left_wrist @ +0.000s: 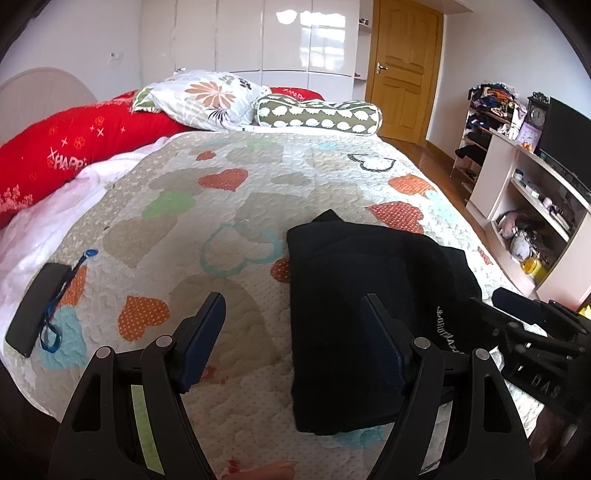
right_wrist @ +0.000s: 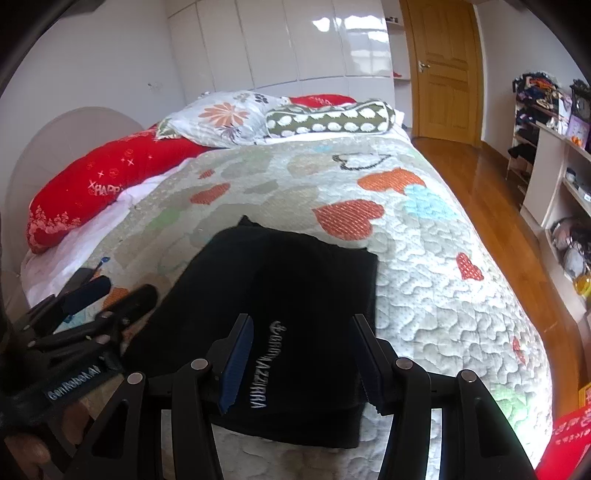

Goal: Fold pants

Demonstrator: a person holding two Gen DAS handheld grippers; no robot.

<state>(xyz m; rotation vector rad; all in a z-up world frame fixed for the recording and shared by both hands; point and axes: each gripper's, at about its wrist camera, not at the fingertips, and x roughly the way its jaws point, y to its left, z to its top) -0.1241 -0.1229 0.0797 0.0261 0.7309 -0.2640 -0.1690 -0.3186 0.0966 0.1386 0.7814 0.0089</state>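
1. Bedroom setting: a bed covered by a quilt [left_wrist: 236,206] printed with coloured hearts fills both views, with a white wardrobe [left_wrist: 266,33] and a wooden door [left_wrist: 406,66] behind it.
2. At the head of the bed lie a red pillow [left_wrist: 70,147], a flowered pillow [left_wrist: 210,98] and a green bolster [left_wrist: 317,114].
3. Black pants [right_wrist: 291,314] lie folded into a compact rectangle on the near part of the quilt, white lettering showing on the top layer.
4. On the left wrist view, the left gripper [left_wrist: 293,321] hovers over the quilt with its fingers spread; the left edge of the pants lies between them, but the pads do not press on it.
5. Seen from its own camera, the right gripper [right_wrist: 303,350] hangs above the near end of the pants, fingers apart, nothing pinched.
6. A dark flat case [left_wrist: 35,306] with a blue cord rests on the quilt's left edge.
7. Cluttered shelves [left_wrist: 532,206] stand at the right wall.
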